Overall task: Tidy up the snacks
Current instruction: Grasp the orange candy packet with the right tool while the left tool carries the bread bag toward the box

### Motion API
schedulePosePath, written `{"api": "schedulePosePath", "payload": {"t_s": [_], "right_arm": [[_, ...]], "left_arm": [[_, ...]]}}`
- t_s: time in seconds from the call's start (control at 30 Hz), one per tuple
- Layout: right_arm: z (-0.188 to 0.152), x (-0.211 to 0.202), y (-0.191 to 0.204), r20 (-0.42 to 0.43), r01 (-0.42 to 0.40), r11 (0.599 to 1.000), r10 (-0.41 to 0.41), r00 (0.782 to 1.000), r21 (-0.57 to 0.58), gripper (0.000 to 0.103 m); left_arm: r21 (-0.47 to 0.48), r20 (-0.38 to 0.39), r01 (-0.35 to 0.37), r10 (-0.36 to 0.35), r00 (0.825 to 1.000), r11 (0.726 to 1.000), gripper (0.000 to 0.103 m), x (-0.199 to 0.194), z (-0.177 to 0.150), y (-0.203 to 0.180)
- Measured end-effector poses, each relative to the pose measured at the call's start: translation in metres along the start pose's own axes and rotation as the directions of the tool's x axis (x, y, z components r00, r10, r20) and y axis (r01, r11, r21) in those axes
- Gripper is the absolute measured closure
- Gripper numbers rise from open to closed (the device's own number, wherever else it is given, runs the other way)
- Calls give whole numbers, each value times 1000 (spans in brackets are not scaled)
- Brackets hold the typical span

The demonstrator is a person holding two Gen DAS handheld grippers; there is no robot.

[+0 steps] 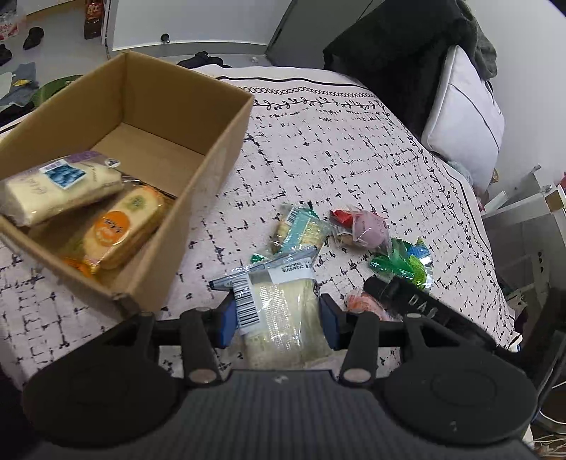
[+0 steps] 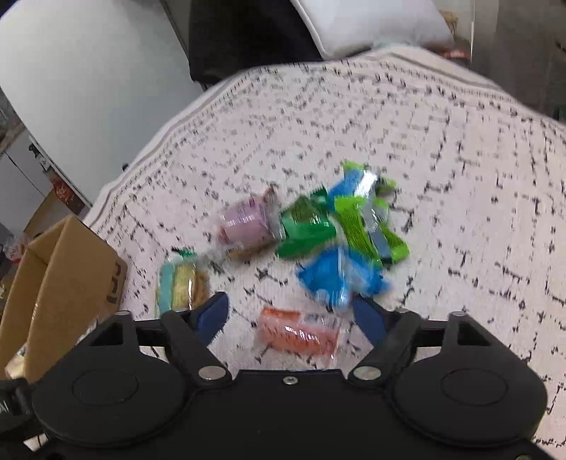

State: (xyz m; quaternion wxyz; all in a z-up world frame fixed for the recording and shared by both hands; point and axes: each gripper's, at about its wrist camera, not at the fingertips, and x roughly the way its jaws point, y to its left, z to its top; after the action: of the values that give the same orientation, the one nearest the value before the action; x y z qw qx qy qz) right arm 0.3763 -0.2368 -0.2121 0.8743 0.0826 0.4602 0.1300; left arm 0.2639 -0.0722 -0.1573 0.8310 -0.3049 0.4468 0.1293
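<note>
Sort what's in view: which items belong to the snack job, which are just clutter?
Job:
- cardboard box, two packs inside
- pale snack pack clamped in the left tool
- loose packs on the bedspread: orange pack, blue pack, green packs, pink pack, cracker pack
- right tool, open

Clutter:
- pillow
- dark blanket
- bottle on the floor

Patterned bed (image 1: pixel 336 148), cardboard box (image 1: pixel 198 170), snack packets (image 2: pixel 318 230)

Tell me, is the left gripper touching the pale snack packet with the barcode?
Touching. In the left wrist view, both blue pads of the left gripper press against the sides of the pale snack packet, holding it above the bedspread.
</note>
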Motion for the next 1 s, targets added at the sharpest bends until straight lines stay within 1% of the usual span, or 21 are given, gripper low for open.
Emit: {"api": "schedulePosePath", "payload": {"t_s": [0.1, 0.13, 0.17, 0.2, 0.23, 0.27, 0.3, 0.33, 0.37, 0.4, 0.43, 0.47, 0.63, 0.9, 1.0], "right_arm": [[-6, 4, 4, -44, -10, 1000, 9, 999, -25, 21], [-8, 7, 5, -63, -6, 999, 4, 998, -39, 21], [-11, 11, 6, -84, 15, 999, -19, 996, -53, 22], [-14, 13, 6, -91, 35, 997, -42, 995, -68, 27], [-16, 12, 7, -83, 62, 994, -69, 994, -91, 39], [-16, 10, 9, -80, 80, 991, -89, 993, -108, 47], [-16, 8, 8, -86, 76, 991, -86, 993, -110, 68], [-15, 6, 6, -99, 52, 995, -60, 993, -84, 76], [-16, 5, 3, -112, 24, 998, -30, 993, -58, 79], [-16, 3, 4, -115, 15, 998, -22, 993, -59, 81], [-17, 1, 6, -111, 19, 997, -27, 993, -79, 90], [-19, -2, 8, -107, 21, 995, -31, 994, -93, 92], [-16, -19, 15, -73, -34, 995, 27, 997, -93, 98], [-10, -38, 24, -34, -119, 989, 116, 993, -85, 100], [-8, -43, 28, -16, -130, 987, 129, 992, -90, 100]], "left_arm": [[-4, 10, -2, 2, 1000, 1000, 56, -6, -2, 4], [-5, 14, -3, 3, 1000, 1000, 56, -8, -3, 5], [-6, 16, -4, 4, 1000, 1000, 56, -9, -3, 6], [-9, 17, -5, 5, 1000, 1000, 56, -11, -4, 8], [-12, 18, -5, 5, 1000, 1000, 56, -13, -4, 9], [-13, 19, -4, 4, 1000, 1000, 56, -15, -5, 10], [-13, 21, -3, 3, 1000, 1000, 56, -17, -5, 11], [-12, 23, -2, 2, 1000, 1000, 56, -19, -5, 12], [-9, 26, -1, 1, 1000, 1000, 56, -21, -6, 12], [-5, 31, -1, 1, 1000, 1000, 56, -24, -6, 12], [-3, 35, -1, 1, 999, 1000, 56, -26, -7, 13], [-1, 40, 0, 0, 999, 1000, 56, -29, -7, 13], [15, 68, 10, -11, 998, 1000, 56, -43, -6, 14], [36, 103, 29, -33, 994, 999, 56, -63, 2, 15], [43, 108, 38, -42, 993, 998, 56, -68, 6, 16]]}}
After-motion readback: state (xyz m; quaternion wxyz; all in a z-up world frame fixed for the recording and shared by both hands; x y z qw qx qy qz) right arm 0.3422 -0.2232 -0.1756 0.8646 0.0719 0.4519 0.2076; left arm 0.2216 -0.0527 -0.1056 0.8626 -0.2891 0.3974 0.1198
